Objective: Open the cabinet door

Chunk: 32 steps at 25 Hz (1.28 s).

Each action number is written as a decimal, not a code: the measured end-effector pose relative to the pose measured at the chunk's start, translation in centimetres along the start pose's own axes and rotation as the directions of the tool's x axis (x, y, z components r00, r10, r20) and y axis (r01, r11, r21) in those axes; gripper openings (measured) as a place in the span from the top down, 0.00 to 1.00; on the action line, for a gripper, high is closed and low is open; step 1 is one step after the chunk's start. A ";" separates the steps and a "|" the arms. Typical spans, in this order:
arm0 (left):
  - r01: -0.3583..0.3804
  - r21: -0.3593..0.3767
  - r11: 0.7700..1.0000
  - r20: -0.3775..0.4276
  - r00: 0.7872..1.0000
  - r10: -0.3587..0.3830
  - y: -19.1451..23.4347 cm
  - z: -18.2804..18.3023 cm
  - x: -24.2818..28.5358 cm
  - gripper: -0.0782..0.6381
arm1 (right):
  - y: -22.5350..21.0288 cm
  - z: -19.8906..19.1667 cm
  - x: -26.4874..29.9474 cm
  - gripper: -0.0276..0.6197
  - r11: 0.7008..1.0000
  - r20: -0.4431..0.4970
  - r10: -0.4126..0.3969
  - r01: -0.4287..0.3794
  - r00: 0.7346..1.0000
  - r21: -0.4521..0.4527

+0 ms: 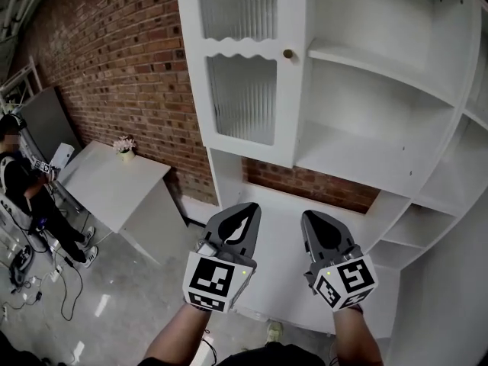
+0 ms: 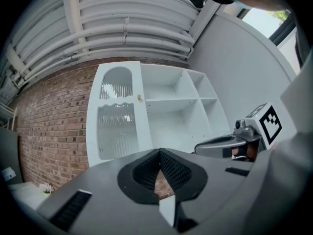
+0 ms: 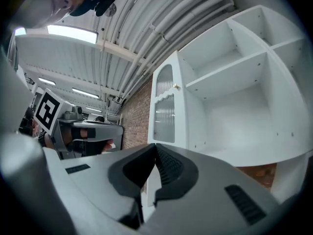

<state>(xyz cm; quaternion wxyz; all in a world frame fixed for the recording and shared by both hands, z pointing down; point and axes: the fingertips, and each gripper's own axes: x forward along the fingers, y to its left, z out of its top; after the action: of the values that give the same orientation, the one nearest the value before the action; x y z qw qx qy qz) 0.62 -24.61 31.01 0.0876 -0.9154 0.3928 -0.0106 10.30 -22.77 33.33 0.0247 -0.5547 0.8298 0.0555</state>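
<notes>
My left tongs [image 1: 245, 212] and right tongs [image 1: 313, 221] are closed, empty; the door knob [image 1: 288, 53] lies well ahead, between them.

Head view looks steeply down from above; both gripper views tilt upward, all sharing the cabinet [image 1: 366, 67].

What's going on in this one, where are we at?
A person faces a white cabinet with a gripper in each hand. The left gripper and the right gripper are both shut with nothing between the jaws. They are held low in front of the shelves and touch nothing. The ribbed-glass door on the cabinet's left side looks closed, and neither gripper is near its knob. Opening has not started.
</notes>
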 end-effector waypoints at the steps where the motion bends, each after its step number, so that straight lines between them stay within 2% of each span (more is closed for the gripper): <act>1: -0.006 0.019 1.000 0.006 1.000 0.006 0.2 0.6 0.9 0.88 | -0.6 0.4 0.5 0.95 1.000 0.012 0.008 -0.008 1.000 -0.003; 7: -0.063 0.106 0.992 0.053 0.997 0.057 1.8 4.9 6.3 0.88 | -4.2 2.0 3.7 0.95 0.998 0.064 0.057 -0.057 0.996 -0.002; 11: -0.107 0.186 0.977 0.067 0.993 0.097 2.9 7.2 9.6 0.88 | -6.3 2.0 5.5 0.95 0.995 0.079 0.096 -0.096 0.992 -0.002; 13: -0.123 0.252 0.960 0.064 0.992 0.110 3.2 8.6 11.0 0.88 | -7.5 2.1 6.3 0.95 0.995 0.088 0.103 -0.104 0.991 0.006; 16: -0.147 0.377 0.914 0.054 0.989 0.136 3.4 10.8 12.5 0.88 | -8.7 2.5 7.3 0.95 0.994 0.101 0.106 -0.108 0.989 0.012; 19: -0.176 0.446 0.877 0.077 0.984 0.158 4.1 12.9 13.7 0.88 | -9.6 2.7 8.3 0.95 0.994 0.120 0.100 -0.104 0.988 0.026; 27: -0.239 0.512 0.825 0.206 0.967 0.152 5.4 19.0 15.9 0.88 | -10.4 3.7 8.7 0.95 0.996 0.159 0.075 -0.081 0.984 0.034; 29: -0.235 0.509 0.828 0.220 0.966 0.139 5.6 19.8 16.5 0.86 | -10.7 3.8 8.3 0.95 0.997 0.165 0.067 -0.073 0.984 0.032; 32: -0.220 0.493 0.842 0.235 0.965 0.114 5.2 20.0 17.4 0.77 | -11.2 3.5 7.7 0.95 0.998 0.165 0.059 -0.064 0.985 0.026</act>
<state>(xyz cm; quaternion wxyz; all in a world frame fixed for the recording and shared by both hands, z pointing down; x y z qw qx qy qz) 10.68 -37.63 9.56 0.3680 -0.8171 0.4435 -0.0170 17.59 -33.65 28.39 0.0999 -0.5220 0.8424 0.0887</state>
